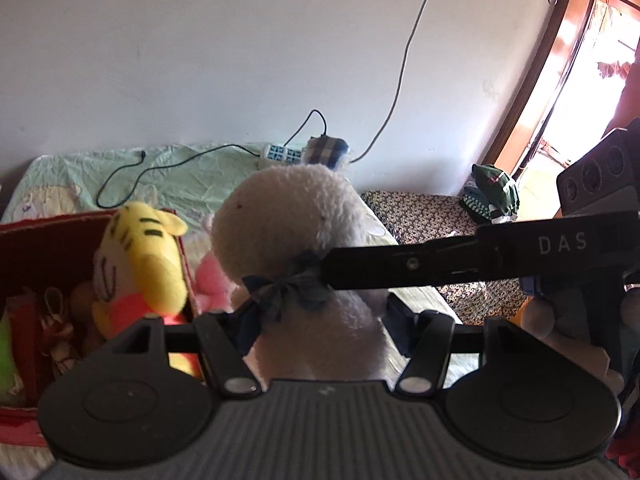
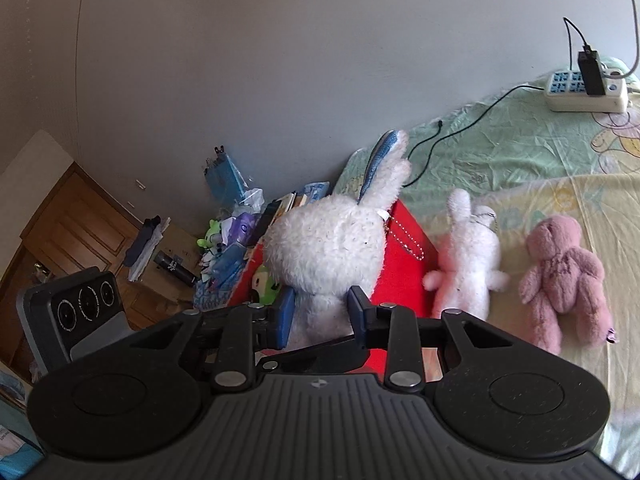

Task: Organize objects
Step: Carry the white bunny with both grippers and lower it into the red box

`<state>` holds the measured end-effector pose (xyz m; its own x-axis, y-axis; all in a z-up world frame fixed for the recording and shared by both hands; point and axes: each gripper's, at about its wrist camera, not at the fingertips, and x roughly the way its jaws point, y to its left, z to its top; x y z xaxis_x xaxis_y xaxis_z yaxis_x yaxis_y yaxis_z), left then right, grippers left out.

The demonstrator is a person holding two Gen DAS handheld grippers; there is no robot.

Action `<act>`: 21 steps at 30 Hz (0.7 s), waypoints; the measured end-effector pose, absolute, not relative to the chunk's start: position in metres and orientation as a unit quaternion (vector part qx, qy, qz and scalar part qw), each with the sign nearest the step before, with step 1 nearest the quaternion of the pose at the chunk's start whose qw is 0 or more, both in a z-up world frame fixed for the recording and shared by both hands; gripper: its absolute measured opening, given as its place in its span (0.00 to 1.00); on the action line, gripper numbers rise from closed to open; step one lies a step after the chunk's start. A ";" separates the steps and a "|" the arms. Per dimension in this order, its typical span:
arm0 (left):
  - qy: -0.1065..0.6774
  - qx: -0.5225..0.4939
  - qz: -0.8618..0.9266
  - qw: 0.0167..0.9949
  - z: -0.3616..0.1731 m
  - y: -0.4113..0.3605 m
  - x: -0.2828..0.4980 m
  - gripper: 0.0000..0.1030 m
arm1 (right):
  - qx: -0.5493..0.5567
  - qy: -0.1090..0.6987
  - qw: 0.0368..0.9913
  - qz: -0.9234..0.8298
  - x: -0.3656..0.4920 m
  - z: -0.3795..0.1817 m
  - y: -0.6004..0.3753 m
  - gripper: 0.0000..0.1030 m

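Note:
A white bunny plush [image 1: 296, 216] with a dark blue bow is held up over the bed. My left gripper [image 1: 324, 320] is shut on its body. In the right wrist view the same bunny [image 2: 328, 244], with a blue-lined ear, hangs over the red box [image 2: 400, 256], and my right gripper [image 2: 322, 316] is shut on its lower part. The right gripper [image 1: 332, 274] reaches in from the right to the bow. A yellow tiger plush [image 1: 140, 256] sits in the red box [image 1: 40, 240]. On the sheet lie a small white plush [image 2: 468, 252] and a pink bear [image 2: 564, 272].
A power strip [image 2: 584, 92] with black cables lies at the wall on the green sheet [image 2: 500, 152]. A patterned seat [image 1: 424, 216] with green clothing [image 1: 496, 192] stands by the doorway. Left of the bed are piled books and bags [image 2: 232, 232] and a wooden cabinet [image 2: 80, 220].

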<state>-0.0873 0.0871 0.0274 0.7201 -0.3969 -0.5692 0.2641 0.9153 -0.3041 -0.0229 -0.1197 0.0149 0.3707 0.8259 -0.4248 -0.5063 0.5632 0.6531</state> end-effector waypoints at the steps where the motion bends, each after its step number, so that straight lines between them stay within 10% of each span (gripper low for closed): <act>1: 0.325 -0.101 -0.176 0.924 0.030 0.093 -0.089 0.61 | 0.210 0.372 0.801 0.420 -0.024 0.017 -0.112 0.32; 21: 0.338 -0.118 -0.103 0.928 -0.003 0.229 -0.086 0.60 | 0.138 0.379 0.805 0.434 -0.012 -0.007 0.043 0.32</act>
